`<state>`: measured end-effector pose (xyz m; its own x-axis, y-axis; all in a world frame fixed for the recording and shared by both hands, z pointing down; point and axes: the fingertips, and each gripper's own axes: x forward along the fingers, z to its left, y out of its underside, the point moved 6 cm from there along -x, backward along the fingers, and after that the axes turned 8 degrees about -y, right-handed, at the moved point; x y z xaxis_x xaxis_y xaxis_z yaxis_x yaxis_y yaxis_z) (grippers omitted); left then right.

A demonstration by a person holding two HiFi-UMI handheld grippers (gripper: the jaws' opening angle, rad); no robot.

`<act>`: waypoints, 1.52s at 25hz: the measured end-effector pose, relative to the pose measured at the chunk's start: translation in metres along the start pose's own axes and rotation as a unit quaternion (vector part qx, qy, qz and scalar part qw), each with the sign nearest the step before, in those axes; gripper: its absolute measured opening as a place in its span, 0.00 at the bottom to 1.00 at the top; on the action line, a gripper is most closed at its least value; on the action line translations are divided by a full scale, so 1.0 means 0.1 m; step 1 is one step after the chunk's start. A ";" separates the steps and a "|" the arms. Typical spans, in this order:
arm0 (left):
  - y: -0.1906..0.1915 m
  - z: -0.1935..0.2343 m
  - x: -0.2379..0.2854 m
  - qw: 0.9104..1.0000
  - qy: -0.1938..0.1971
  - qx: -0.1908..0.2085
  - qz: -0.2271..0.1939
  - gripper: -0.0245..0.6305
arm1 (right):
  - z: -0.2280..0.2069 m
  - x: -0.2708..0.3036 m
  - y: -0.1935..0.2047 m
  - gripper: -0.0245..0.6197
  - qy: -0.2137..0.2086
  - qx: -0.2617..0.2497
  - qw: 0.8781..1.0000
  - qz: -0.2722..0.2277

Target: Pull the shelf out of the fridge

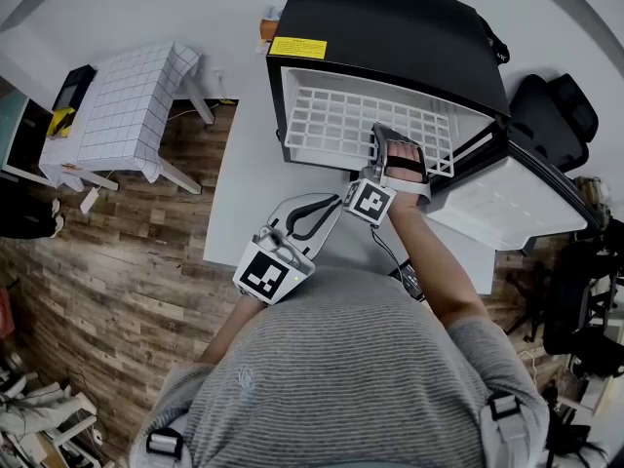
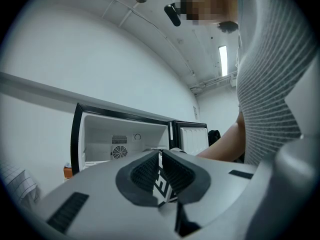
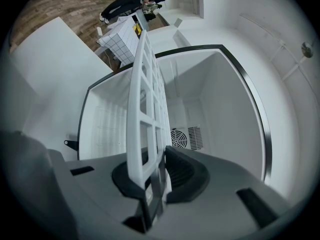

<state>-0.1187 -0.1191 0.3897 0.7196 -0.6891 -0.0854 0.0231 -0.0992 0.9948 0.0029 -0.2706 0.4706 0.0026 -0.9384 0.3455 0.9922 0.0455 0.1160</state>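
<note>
In the open fridge [image 1: 390,27], white shelf [image 1: 331,120]

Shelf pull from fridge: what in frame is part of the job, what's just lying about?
Job:
- fridge
- its open door
- white grid shelf
- right gripper, shut on the shelf's front edge

Lying about:
- left gripper, shut, empty
- checked-cloth side table
- black bag
- orange item beside the fridge
</note>
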 end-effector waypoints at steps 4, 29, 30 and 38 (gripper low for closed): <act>0.01 -0.01 0.01 1.000 0.001 -0.002 0.001 0.06 | -0.02 -0.03 -0.05 0.10 -0.008 0.023 1.000 -0.015; 0.05 0.02 0.05 1.000 0.000 -0.007 0.004 0.06 | 0.03 -0.15 -0.03 0.10 -0.008 0.037 0.999 -0.019; 0.05 0.02 0.05 1.000 0.000 -0.007 0.003 0.06 | 0.03 -0.16 -0.04 0.10 -0.008 0.038 0.999 -0.019; 0.04 -0.02 0.02 1.000 0.006 -0.001 0.004 0.06 | 0.03 -0.19 -0.06 0.10 -0.016 0.043 0.999 -0.018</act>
<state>-0.1161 -0.1191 0.3933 0.7277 -0.6815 -0.0775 0.0188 -0.0931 0.9955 -0.0034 -0.2523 0.4664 -0.0383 -0.9286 0.3690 0.9770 0.0427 0.2088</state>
